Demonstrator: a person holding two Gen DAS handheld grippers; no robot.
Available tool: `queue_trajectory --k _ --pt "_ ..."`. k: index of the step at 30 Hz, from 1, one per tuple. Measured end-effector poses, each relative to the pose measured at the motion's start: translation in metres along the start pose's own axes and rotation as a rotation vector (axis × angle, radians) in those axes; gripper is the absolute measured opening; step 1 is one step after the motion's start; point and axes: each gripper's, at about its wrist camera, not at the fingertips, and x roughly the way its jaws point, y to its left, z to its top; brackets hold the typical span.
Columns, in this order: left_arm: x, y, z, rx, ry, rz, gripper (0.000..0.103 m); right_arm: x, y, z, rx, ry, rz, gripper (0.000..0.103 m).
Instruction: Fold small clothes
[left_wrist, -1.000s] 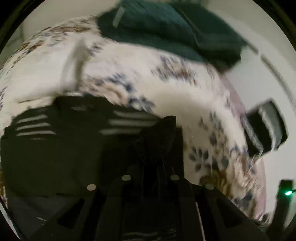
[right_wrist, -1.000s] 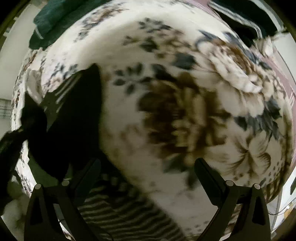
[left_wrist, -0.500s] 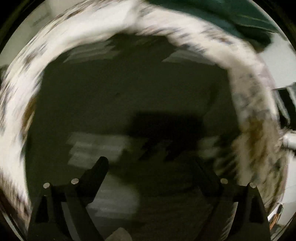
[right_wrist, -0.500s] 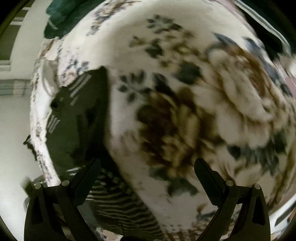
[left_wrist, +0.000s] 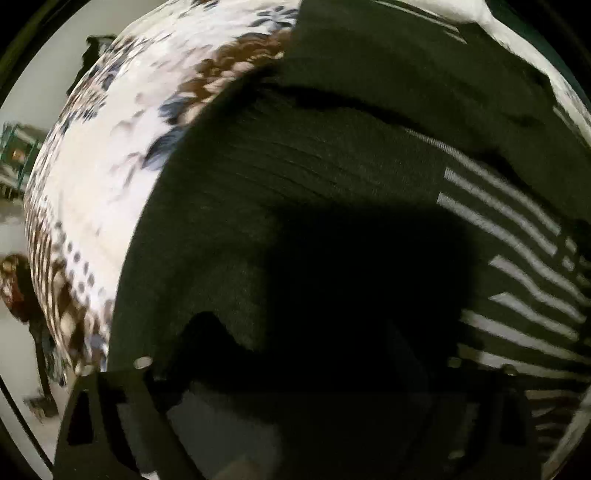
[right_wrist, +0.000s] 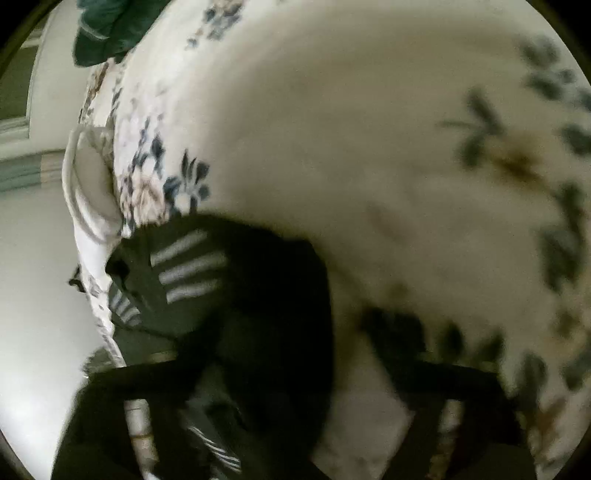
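Observation:
A dark green-black knit garment with white stripes (left_wrist: 332, 177) lies on a floral bedspread (left_wrist: 110, 177) and fills most of the left wrist view. My left gripper (left_wrist: 295, 354) hangs open close above it, its fingers dark against the cloth, holding nothing. In the right wrist view the same garment (right_wrist: 229, 280) lies at the lower left, folded over with stripes up. My right gripper (right_wrist: 291, 350) is open at the garment's right edge, its left finger over the dark cloth and its right finger over the bedspread (right_wrist: 369, 147).
A teal-green knit garment (right_wrist: 107, 29) lies at the far edge of the bed. A white pillow or folded sheet (right_wrist: 88, 195) sits at the bed's left edge, with pale floor beyond. A striped cloth shows under the right gripper.
The left gripper let go of the dark garment, opened and swung closer over it. The right gripper stayed open and moved left toward the garment's edge.

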Motion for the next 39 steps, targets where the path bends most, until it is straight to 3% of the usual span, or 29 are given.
queue_trajectory --k 1,4,6,9,13,15,16,18,19,24,30,33,34,36,39 --pt "0.003 0.000 -0.001 0.009 -0.012 -0.010 0.103 -0.001 0.004 0.002 -0.021 -0.015 -0.010 0.009" --pt "0.008 0.003 -0.004 0.005 -0.033 -0.065 0.103 -0.019 0.024 0.006 -0.091 -0.088 -0.076 0.007" --pt "0.008 0.007 -0.007 0.004 -0.054 -0.105 0.103 -0.040 0.034 0.015 -0.134 -0.184 -0.185 0.004" --pt "0.008 0.008 -0.011 0.015 -0.079 -0.122 0.103 -0.044 0.028 0.034 -0.128 -0.215 -0.281 0.004" --pt "0.006 0.008 -0.018 0.031 -0.106 -0.127 0.103 -0.021 0.043 0.032 -0.234 -0.134 -0.387 0.007" --pt "0.005 0.008 -0.019 0.042 -0.092 -0.137 0.103 -0.026 0.044 0.028 -0.185 -0.098 -0.386 0.015" --pt "0.003 0.011 -0.019 0.051 -0.066 -0.148 0.103 -0.032 0.045 0.024 -0.176 -0.098 -0.386 0.027" --pt "-0.002 0.019 -0.012 0.030 -0.032 -0.178 0.103 -0.048 0.051 0.006 -0.197 -0.116 -0.368 0.053" --pt "-0.008 0.026 -0.008 0.008 -0.033 -0.195 0.103 -0.054 0.053 -0.002 -0.203 -0.122 -0.369 0.055" --pt "-0.038 0.054 0.020 -0.086 -0.108 -0.220 0.103 -0.072 0.052 -0.070 -0.180 -0.082 -0.286 0.055" --pt "-0.026 0.085 0.069 -0.114 -0.153 -0.209 0.103 -0.040 0.038 -0.161 -0.160 0.020 -0.225 0.055" --pt "-0.025 0.083 0.078 -0.100 -0.174 -0.197 0.103 -0.018 0.018 -0.193 -0.162 0.054 -0.272 0.055" --pt "-0.028 0.080 0.074 -0.083 -0.176 -0.184 0.103 -0.011 0.011 -0.200 -0.174 0.058 -0.325 0.051" --pt "-0.031 0.077 0.064 -0.048 -0.176 -0.149 0.103 -0.008 -0.012 -0.208 -0.195 0.006 -0.532 0.044" --pt "-0.043 0.062 0.049 0.012 -0.160 -0.109 0.103 -0.025 -0.049 -0.212 -0.053 0.013 -0.447 0.044"
